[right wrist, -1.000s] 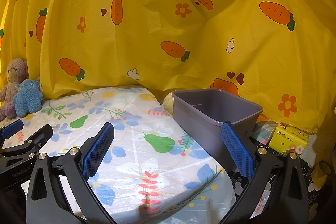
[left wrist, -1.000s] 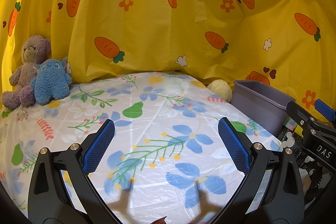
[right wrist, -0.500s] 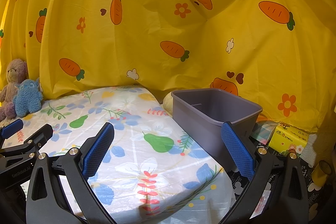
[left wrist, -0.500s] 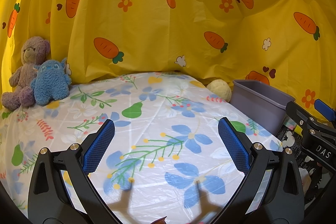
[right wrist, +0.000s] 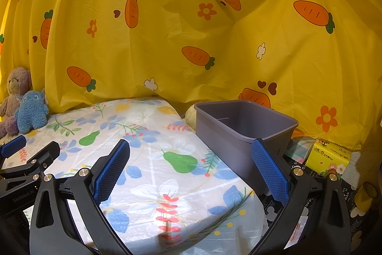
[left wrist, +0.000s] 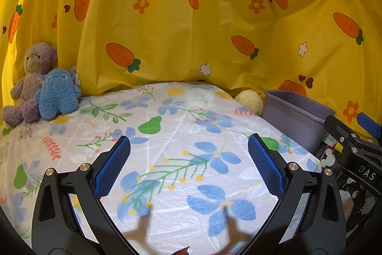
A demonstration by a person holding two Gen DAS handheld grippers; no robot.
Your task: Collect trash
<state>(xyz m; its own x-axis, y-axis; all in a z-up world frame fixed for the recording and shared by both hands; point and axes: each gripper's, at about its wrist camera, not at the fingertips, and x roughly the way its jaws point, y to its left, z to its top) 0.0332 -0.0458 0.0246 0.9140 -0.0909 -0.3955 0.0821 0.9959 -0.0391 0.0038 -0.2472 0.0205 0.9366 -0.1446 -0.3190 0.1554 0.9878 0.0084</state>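
On right tongs (left wrist: 366,173): "DAS" lettering.

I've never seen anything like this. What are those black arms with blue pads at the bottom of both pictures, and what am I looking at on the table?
They are hand-held grippers; a person holds one in each hand, no robot. Each carries a wide-angle camera looking along its two fingers. One picture is from the left gripper, the other from the right gripper. Both stand open and hold nothing. Below lies a flowered tablecloth with two plush toys, a purple bear and a blue creature, at the far left. A grey bin stands at the table's right edge, apparently empty, and a yellow box lies beyond it.
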